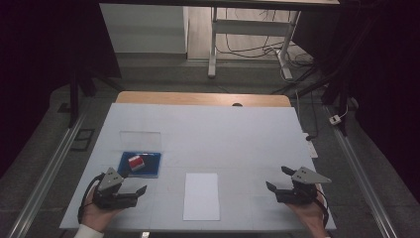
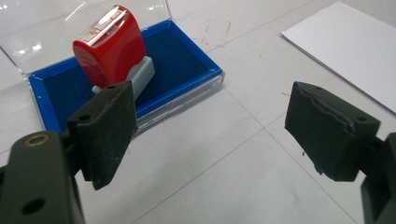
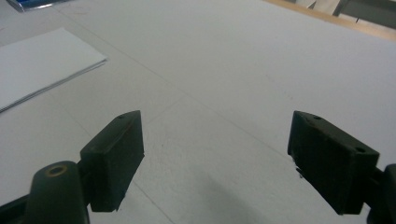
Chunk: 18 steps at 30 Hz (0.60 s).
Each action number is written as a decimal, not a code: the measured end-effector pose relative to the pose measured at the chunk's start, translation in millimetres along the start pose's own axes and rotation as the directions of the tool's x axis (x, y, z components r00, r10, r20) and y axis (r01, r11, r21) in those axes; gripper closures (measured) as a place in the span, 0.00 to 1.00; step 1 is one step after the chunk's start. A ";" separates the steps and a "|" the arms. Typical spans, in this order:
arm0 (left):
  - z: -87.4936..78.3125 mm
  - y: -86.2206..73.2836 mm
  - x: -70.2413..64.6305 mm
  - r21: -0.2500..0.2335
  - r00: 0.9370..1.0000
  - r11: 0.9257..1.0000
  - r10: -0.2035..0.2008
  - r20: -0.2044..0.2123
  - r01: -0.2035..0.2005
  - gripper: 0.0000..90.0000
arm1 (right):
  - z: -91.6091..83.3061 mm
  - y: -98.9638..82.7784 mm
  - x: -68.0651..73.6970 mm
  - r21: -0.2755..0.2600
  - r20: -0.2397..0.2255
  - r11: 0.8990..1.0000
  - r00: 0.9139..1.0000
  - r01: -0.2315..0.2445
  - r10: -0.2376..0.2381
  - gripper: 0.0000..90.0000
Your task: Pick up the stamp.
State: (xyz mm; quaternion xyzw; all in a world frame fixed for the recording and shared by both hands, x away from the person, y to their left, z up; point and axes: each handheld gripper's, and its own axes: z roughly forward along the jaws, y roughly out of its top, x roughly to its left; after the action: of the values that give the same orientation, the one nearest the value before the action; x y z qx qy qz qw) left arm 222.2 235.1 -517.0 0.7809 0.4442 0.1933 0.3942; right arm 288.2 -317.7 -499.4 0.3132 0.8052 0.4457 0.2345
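Note:
A red stamp (image 1: 135, 161) with a grey base stands tilted on a blue ink pad (image 1: 148, 168) at the table's left. The pad's clear lid (image 1: 140, 138) lies open behind it. My left gripper (image 1: 134, 182) hovers just in front of the pad, open and empty. In the left gripper view the stamp (image 2: 109, 46) sits on the ink pad (image 2: 187, 65) just beyond the left jaw, outside the open gripper (image 2: 210, 130). My right gripper (image 1: 277, 177) is at the front right, open with nothing between its jaws. The same gripper (image 3: 215, 154) looks over bare table.
A white paper sheet (image 1: 201, 196) lies at the front middle between the two grippers, also seen as the paper (image 2: 350, 42) and the paper (image 3: 42, 60). The white table top (image 1: 223, 134) ends in a wooden strip (image 1: 203, 98) at the back. Desk legs and cables stand beyond.

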 end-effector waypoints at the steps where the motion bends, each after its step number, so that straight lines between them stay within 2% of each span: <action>1: -0.2 -0.1 0.2 -0.001 1.000 1.000 -0.002 0.003 0.002 0.19 | -0.4 0.8 0.3 -0.004 -0.001 1.000 1.000 0.005 -0.005 0.21; 4: -0.7 -0.4 0.1 0.001 1.000 1.000 0.000 0.008 0.000 0.19 | -0.8 1.0 1.8 -0.008 -0.002 1.000 1.000 0.022 -0.022 0.22; 11: -3.4 -0.4 0.8 -0.005 1.000 1.000 -0.003 0.011 0.003 0.19 | 2.3 1.2 2.4 -0.004 -0.014 1.000 1.000 0.022 -0.022 0.23; 18: -4.3 0.4 -1.4 -0.004 1.000 1.000 0.012 0.016 -0.012 0.20 | 4.6 0.3 3.3 0.004 -0.015 1.000 1.000 0.023 -0.023 0.24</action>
State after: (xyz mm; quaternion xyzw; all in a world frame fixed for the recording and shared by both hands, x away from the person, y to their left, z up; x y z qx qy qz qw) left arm 219.0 235.7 -514.0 0.7844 0.4359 0.1903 0.3982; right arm 288.9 -312.6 -501.8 0.3008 0.8115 0.4435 0.2330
